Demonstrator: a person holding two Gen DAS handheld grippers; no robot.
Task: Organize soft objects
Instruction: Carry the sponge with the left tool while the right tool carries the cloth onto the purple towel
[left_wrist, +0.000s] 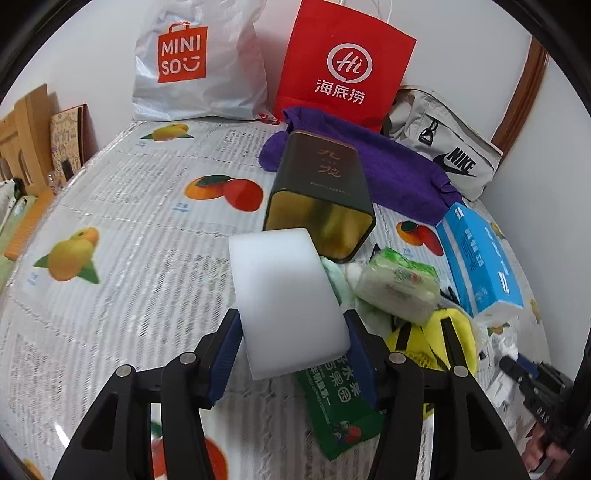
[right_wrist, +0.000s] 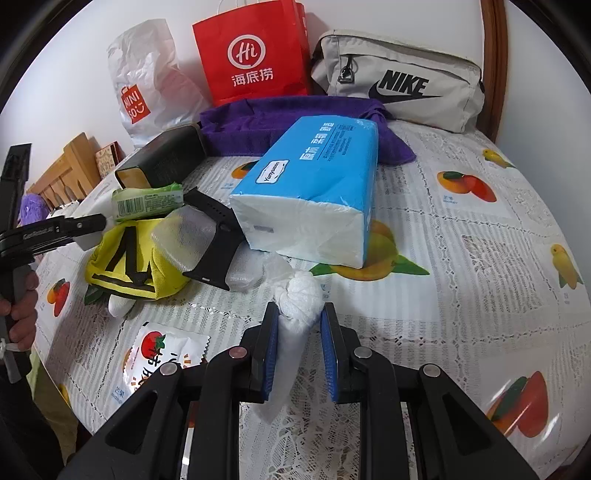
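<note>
My left gripper (left_wrist: 291, 328) is shut on a white foam sponge block (left_wrist: 284, 295) and holds it above the table, just in front of the open mouth of a dark tin box (left_wrist: 317, 195) lying on its side. My right gripper (right_wrist: 299, 314) is shut on a knotted white cloth bundle (right_wrist: 295, 314) over the fruit-print tablecloth (right_wrist: 461, 221). A blue tissue pack (right_wrist: 314, 188), a green tissue pack (right_wrist: 147, 199), a yellow pouch (right_wrist: 133, 258) and a purple towel (right_wrist: 258, 122) lie nearby.
A red paper bag (left_wrist: 343, 62), a Miniso plastic bag (left_wrist: 192, 62) and a grey Nike bag (right_wrist: 399, 81) stand against the back wall. A green snack packet (left_wrist: 336, 402) and a tomato-print sachet (right_wrist: 159, 354) lie on the table. Wooden racks (left_wrist: 26, 133) stand at left.
</note>
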